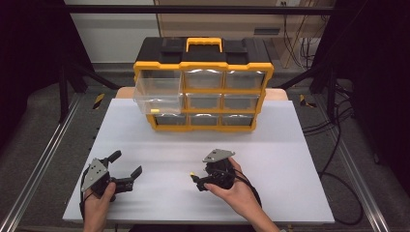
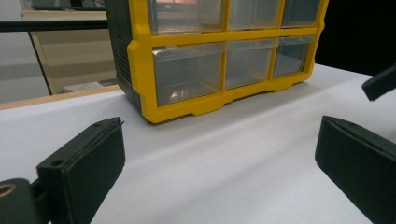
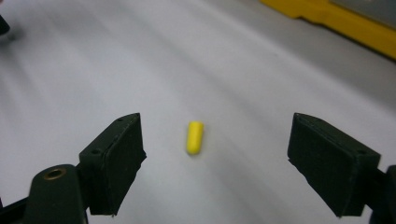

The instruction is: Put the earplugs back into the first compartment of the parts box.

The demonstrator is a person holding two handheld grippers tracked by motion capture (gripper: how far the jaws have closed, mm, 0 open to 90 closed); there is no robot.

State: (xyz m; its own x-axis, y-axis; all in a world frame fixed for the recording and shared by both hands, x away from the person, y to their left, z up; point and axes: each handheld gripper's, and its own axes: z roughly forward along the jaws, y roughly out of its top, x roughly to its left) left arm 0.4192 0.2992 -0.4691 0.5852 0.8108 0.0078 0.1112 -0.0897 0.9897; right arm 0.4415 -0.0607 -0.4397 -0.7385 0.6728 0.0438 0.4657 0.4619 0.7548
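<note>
Left gripper [image 1: 126, 166], right gripper [image 1: 194, 179]: jaws apart.

no readable text, labels or numbers

We see a small yellow piece [image 3: 194, 137], short and rounded like a capsule, with one end rounded and a smooth plain skin. It lies flat on its side on the white surface [image 1: 159, 137], in the near half, well apart from the yellow and black drawer cabinet [image 1: 203, 87]. In the right gripper view it lies between the two black jaws and touches neither of them. In the high view it shows as a tiny yellow spot [image 1: 193, 174].
</note>
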